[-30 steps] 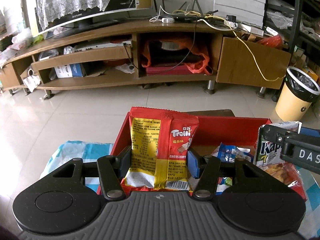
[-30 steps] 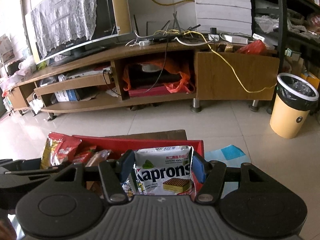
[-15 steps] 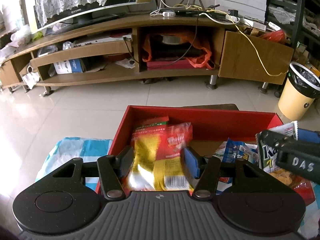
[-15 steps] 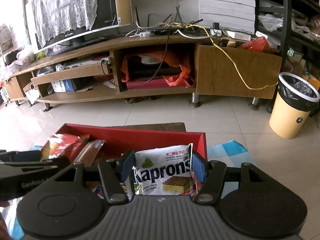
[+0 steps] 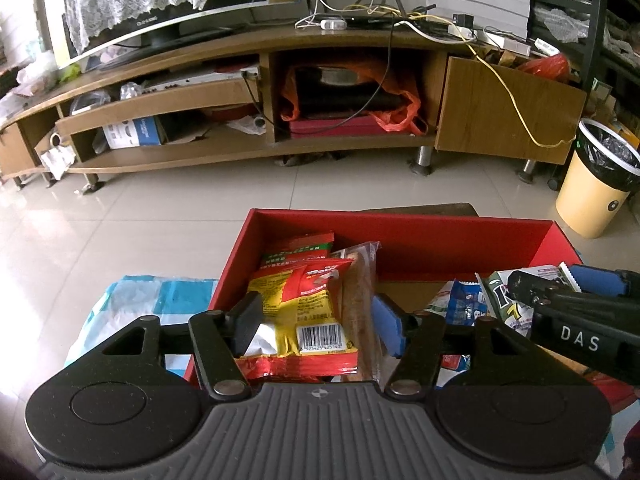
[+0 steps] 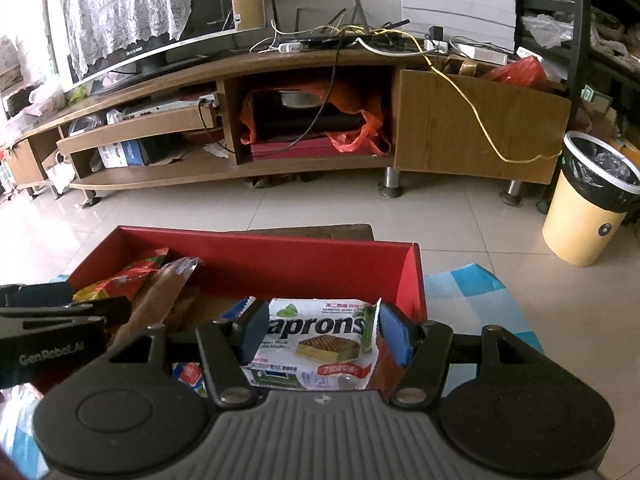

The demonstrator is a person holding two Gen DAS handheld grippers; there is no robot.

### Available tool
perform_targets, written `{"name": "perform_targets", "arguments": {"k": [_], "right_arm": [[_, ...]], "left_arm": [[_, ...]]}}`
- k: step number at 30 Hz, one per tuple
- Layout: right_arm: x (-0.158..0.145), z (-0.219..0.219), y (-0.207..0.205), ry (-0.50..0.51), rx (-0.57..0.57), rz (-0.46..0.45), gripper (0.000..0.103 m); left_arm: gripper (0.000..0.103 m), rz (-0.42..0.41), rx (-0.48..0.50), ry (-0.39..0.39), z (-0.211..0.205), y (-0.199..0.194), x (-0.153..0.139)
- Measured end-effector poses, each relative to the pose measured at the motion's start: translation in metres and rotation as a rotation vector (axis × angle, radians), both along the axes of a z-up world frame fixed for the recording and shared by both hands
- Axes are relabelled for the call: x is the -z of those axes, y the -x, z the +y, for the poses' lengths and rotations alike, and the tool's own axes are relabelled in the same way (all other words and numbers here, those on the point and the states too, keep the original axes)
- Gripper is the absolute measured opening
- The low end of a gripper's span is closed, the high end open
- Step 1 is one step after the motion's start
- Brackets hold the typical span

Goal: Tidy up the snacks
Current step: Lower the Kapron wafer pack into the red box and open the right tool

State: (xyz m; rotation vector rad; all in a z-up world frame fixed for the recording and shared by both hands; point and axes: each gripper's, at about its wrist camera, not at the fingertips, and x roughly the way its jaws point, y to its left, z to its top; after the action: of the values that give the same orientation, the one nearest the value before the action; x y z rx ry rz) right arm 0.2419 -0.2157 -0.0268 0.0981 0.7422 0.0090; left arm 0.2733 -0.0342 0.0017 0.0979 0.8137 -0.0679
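Observation:
An open red box (image 5: 400,220) (image 6: 260,236) holds several snack packets. A red and yellow Trolli packet (image 5: 308,300) lies in its left end, leaning on a brown bread roll in clear wrap (image 5: 360,280) (image 6: 160,296). My left gripper (image 5: 316,320) straddles the Trolli packet with its jaws opening; the right pad stands apart from it. My right gripper (image 6: 324,334) is shut on a white Kaprons wafer packet (image 6: 320,336) (image 5: 500,292), held low over the box's right end. Each gripper also shows at the edge of the other wrist view.
The box rests on a blue and white checked cloth (image 5: 140,300) (image 6: 472,284). A blue and white packet (image 5: 456,304) lies mid-box. Beyond is tiled floor, a long wooden TV stand (image 5: 200,92) and a yellow bin (image 5: 596,192) at the right.
My left gripper lowered the Trolli packet into the box and spread its jaws; the packet now lies tilted there. My right gripper sank a little with the Kaprons packet.

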Motion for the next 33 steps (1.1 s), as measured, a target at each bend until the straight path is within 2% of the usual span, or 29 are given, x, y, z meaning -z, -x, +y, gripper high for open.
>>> {"name": "perform_targets", "arguments": {"k": [7,11,15,17,23,33], "right_arm": [[0.002,0.005,-0.005,0.020,-0.009,0.007,0.060],[0.003,0.002,-0.007,-0.002,0.013,0.021,0.060],[-0.004,0.000,-0.005,-0.011,0.019,0.023,0.061],[-0.009,-0.001,-0.004,-0.016,0.026,0.020,0.066],[-0.022,-0.003,0.005,-0.012,0.034,-0.006,0.071],[-0.044,-0.015,0.023,-0.019,0.049,-0.018,0.073]], "left_arm": [[0.075,-0.002,0.000,-0.019,-0.002,0.001,0.001],[0.077,-0.004,0.010,-0.034,-0.004,0.005,-0.001],[0.081,-0.017,0.016,-0.047,-0.005,0.011,-0.008],[0.081,-0.025,0.018,-0.052,-0.006,0.014,-0.012],[0.083,-0.041,0.023,-0.069,-0.010,0.026,-0.023],[0.085,-0.078,0.061,-0.075,-0.025,0.054,-0.047]]}}
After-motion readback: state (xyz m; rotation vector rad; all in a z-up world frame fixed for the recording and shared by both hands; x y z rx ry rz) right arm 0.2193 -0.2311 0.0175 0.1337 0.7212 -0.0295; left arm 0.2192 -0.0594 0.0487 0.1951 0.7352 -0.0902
